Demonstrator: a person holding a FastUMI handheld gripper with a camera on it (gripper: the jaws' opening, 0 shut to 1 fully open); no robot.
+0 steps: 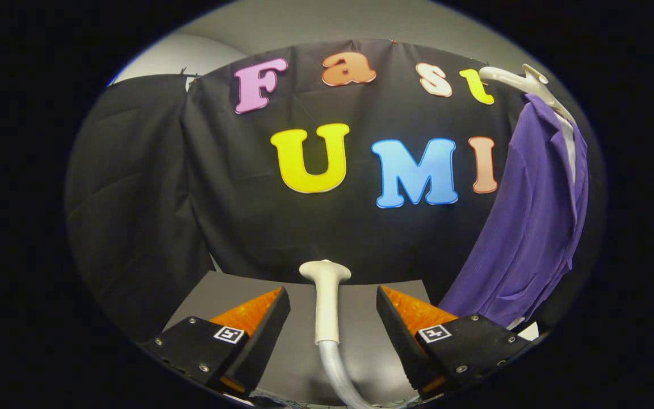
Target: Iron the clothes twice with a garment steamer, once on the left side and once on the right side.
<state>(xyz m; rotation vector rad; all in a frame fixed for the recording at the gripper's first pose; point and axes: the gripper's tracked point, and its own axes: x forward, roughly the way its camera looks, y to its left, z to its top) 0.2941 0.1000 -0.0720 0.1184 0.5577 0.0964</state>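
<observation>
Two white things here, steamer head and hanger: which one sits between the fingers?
The steamer head, upright with its hose, stands between the open gripper fingers, untouched. The hanger is beyond, holding the purple shirt.

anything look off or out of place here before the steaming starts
Nothing stands out. The steamer head lies on the grey table between the open gripper fingers, untouched, its hose trailing back. The purple shirt hangs from a white hanger beyond the fingers.

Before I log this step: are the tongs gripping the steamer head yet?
Tongs: open, not holding anything; the steamer head stands between the fingers with a gap on each side.
</observation>
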